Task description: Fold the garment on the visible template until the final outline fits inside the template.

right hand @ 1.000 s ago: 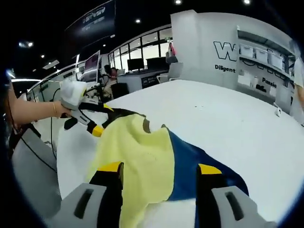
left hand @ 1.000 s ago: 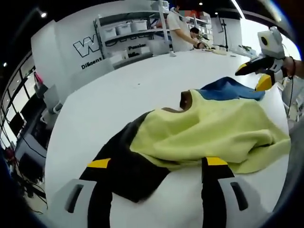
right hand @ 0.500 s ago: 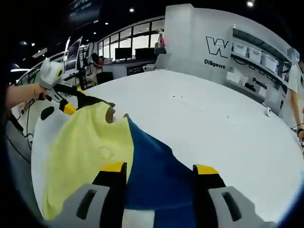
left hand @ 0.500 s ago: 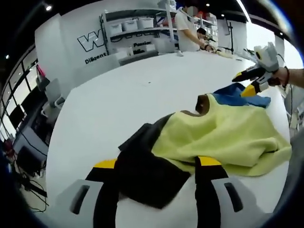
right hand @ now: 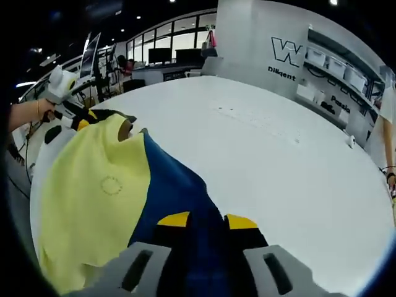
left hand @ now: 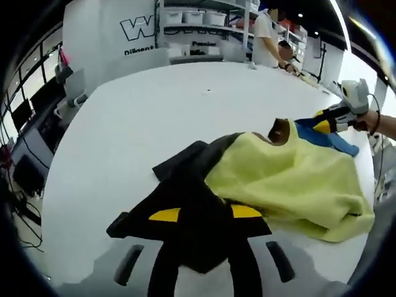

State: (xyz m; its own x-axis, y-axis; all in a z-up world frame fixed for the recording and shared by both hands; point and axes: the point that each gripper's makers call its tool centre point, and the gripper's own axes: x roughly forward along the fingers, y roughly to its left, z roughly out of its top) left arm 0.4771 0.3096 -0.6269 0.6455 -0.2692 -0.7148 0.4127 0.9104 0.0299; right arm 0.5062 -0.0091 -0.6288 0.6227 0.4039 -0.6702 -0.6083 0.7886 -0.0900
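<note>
1. In the left gripper view, my left gripper point(left hand: 204, 214) had its jaws drawn narrow and pinched on the black sleeve point(left hand: 185, 204) of the garment point(left hand: 284, 179). The yellow body lay just ahead and to the right of the jaws on the white table point(left hand: 124, 124). The right gripper point(left hand: 327, 121) sat far ahead at the blue sleeve point(left hand: 328, 139).

2. In the right gripper view, my right gripper point(right hand: 206, 221) was likewise nearly closed on the blue sleeve, with the yellow panel to the left of the jaws and the left gripper beyond it. I could not make out a template outline.

3. I judged the fold would go best if both sleeves were lifted evenly and carried inward over the yellow body, without dragging it.
</note>
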